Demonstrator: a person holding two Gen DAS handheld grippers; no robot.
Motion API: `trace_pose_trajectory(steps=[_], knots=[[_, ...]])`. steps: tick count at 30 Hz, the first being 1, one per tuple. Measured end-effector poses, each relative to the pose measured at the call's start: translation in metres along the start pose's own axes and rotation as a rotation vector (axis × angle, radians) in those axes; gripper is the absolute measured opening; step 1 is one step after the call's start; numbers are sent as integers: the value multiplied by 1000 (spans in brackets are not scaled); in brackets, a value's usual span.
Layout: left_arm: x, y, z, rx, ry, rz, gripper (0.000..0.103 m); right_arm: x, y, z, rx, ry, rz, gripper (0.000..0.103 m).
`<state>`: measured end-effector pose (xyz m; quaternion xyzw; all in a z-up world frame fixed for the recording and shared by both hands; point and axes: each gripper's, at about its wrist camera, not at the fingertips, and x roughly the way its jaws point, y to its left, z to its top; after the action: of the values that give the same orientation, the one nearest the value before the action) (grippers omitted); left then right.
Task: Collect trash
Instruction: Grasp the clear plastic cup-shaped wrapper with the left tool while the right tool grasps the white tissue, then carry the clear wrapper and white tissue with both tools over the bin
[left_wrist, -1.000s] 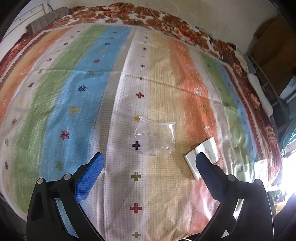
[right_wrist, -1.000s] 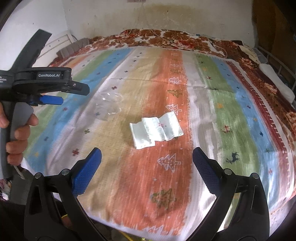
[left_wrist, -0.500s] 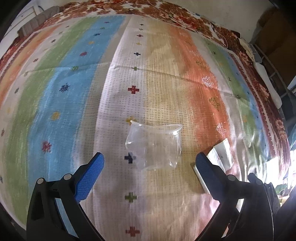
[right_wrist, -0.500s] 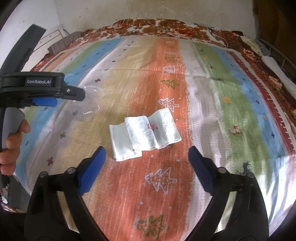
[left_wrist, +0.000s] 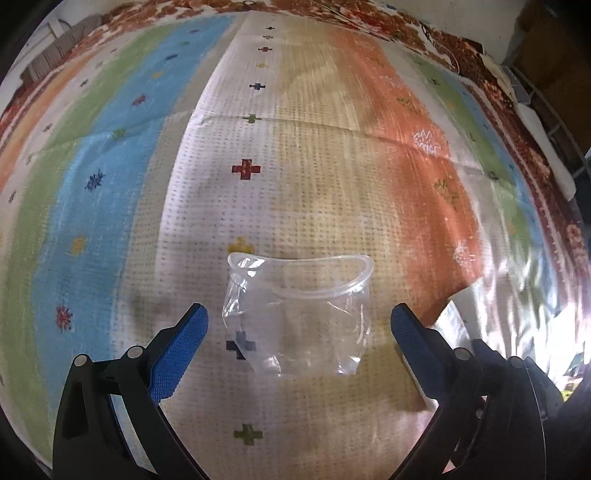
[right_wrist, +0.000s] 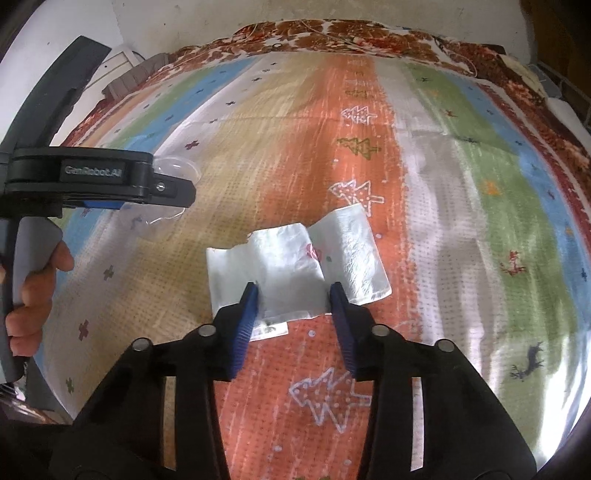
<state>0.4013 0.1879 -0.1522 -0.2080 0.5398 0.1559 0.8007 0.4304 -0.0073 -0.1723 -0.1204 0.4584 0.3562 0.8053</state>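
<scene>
A crushed clear plastic cup (left_wrist: 299, 306) lies on the striped bedspread (left_wrist: 314, 177). My left gripper (left_wrist: 299, 321) stands open, its blue pads wide on either side of the cup and not touching it. A crumpled white napkin (right_wrist: 288, 258) with a small red print lies on the orange stripe. My right gripper (right_wrist: 293, 291) is low over the napkin's near edge. Its jaws are closing with the middle fold between them, and the pads are not seen to press on it. In the right wrist view the cup (right_wrist: 177, 168) shows behind the left gripper's body, held by a hand (right_wrist: 33, 295).
A floral blanket (right_wrist: 332, 33) covers the far end of the bed, below a pale wall. A white pillow (left_wrist: 550, 147) and a metal frame stand at the right. The bed's near edge runs just under both grippers. The napkin's corner (left_wrist: 450, 325) shows beside my left gripper's right finger.
Both grippers have come down and forward toward the bed. The cup now sits between the left fingers. The right jaws have narrowed around the napkin's near part.
</scene>
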Motion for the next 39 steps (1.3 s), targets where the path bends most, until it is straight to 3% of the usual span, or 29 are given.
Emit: trace_pose_trajectory(steps=[4, 8, 10, 23, 32, 39], knots=[[4, 1, 1, 1, -9, 18, 94, 2, 1, 0, 5, 8, 1, 16], [7, 0, 1, 23, -8, 40, 75, 2, 3, -1, -1, 23, -11, 9], [5, -1, 0, 36, -16, 45, 75, 2, 3, -1, -3, 29, -17, 7], [-37, 15, -1, -15, -51, -32, 75, -37, 2, 2, 47, 35, -4, 4], [-77, 11, -33, 10, -76, -28, 75, -90, 16, -6, 21, 1, 18, 4], [-120, 0, -63, 36, -101, -81, 75, -136, 33, -24, -2, -17, 54, 4]])
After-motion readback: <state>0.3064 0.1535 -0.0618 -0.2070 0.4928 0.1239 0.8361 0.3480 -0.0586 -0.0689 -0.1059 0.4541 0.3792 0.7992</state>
